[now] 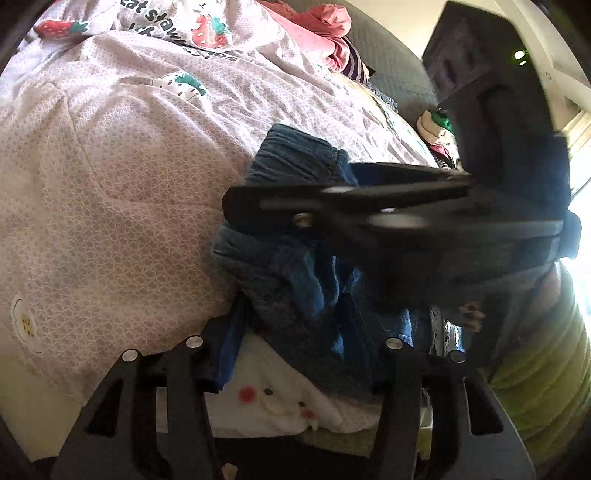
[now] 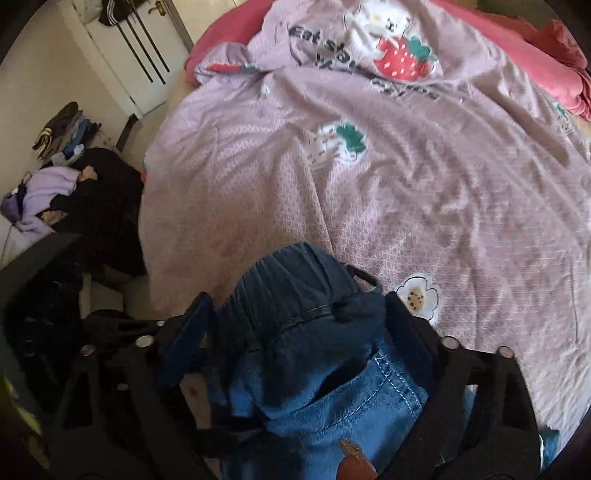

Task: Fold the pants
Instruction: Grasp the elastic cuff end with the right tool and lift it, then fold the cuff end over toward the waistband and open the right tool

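Blue denim pants (image 2: 314, 350) are bunched between my right gripper's (image 2: 299, 314) fingers, held above a lilac strawberry-print bedspread (image 2: 406, 166); the elastic waistband points away from me. In the left wrist view the same pants (image 1: 295, 288) hang in a crumpled bundle between my left gripper's (image 1: 295, 343) fingers. The right gripper (image 1: 236, 206) crosses that view from the right, clamped on the pants' upper part. Both grippers hold the denim close together.
A white garment with a cartoon face (image 1: 273, 398) lies under the left gripper. A pink blanket (image 1: 325, 33) and clothes lie at the bed's far side. Beside the bed are piled clothes (image 2: 55, 177), dark items (image 2: 107, 206) and a white door (image 2: 136, 55).
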Demonstrator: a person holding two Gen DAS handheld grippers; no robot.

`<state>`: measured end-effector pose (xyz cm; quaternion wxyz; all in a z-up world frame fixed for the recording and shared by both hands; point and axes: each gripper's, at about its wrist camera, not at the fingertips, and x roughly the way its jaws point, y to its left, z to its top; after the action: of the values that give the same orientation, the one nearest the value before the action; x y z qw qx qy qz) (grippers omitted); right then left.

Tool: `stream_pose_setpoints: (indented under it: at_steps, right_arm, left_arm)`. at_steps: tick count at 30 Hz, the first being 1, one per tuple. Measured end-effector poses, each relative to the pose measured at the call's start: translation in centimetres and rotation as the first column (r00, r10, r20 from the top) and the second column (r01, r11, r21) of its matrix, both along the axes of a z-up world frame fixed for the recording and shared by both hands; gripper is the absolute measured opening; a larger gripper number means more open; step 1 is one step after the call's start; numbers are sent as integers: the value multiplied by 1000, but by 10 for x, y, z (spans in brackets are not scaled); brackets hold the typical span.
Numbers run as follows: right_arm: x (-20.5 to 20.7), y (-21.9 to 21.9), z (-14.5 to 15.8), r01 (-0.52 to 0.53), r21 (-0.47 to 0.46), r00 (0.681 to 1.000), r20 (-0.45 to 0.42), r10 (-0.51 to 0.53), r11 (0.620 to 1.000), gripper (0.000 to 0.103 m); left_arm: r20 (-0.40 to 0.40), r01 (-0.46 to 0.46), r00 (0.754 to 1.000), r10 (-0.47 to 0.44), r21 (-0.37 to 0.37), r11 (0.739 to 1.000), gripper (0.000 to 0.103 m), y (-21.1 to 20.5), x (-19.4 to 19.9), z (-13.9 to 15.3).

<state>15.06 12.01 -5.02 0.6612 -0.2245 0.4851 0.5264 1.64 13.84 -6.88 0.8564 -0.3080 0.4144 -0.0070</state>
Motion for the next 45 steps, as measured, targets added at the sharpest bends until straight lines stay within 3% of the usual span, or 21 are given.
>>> stream_pose_setpoints:
  at_steps: [4,7,9,12,16,22,23,24,26,30,32,35,41,45]
  right_arm:
    - [10,-9,3,30,30,999,-21,-29,999,45]
    - [11,-26,21,39,104,998,-49,-34,994,36]
    - [14,-41,33,52,171,995,-90,-37,984,35]
    - [17,-67,48,78,254,988,-151,-40,964,35]
    - [14,-97,66,94,328,984,-172,-39,940,35]
    - [13,-134,83,127,381,984,-162,-69,916,35]
    - [14,-142,86,138,387,984,-159,-82,912,35]
    - [16,-147,86,149,389,983,-155,-95,909,35]
    - [19,-160,87,173,402,980,-159,-117,899,38]
    - [28,-189,89,230,431,970,-167,-174,872,41]
    - [31,-205,89,266,444,962,-174,-209,855,50]
    - [35,-238,87,343,451,939,-168,-299,824,55]
    - [34,-302,59,549,354,834,-168,-525,757,58]
    - [20,-309,41,569,320,822,-179,-541,758,60]
  left_arm:
    - [10,-13,1000,14,-35,999,54,2,-3,2]
    - [26,-19,999,20,-32,999,68,1,-8,10]
    - [34,-21,999,22,-38,999,79,0,-11,15]
    - [58,-2,998,4,-36,999,86,-5,-15,25]
    - [89,36,996,-28,-89,995,93,-15,-8,28]
    - [154,129,984,-93,-238,963,90,-35,11,30]
    - [164,140,981,-103,-236,962,81,-41,13,34]
    - [168,145,980,-109,-222,964,75,-47,13,39]
    - [183,165,975,-128,-204,965,74,-59,14,50]
    - [209,214,962,-178,-166,963,74,-87,17,70]
    - [220,250,951,-217,-137,958,74,-103,20,78]
    - [224,325,928,-298,-94,941,76,-130,24,82]
    - [87,443,891,-445,46,896,76,-177,31,61]
    - [25,469,880,-474,100,877,83,-191,31,47]
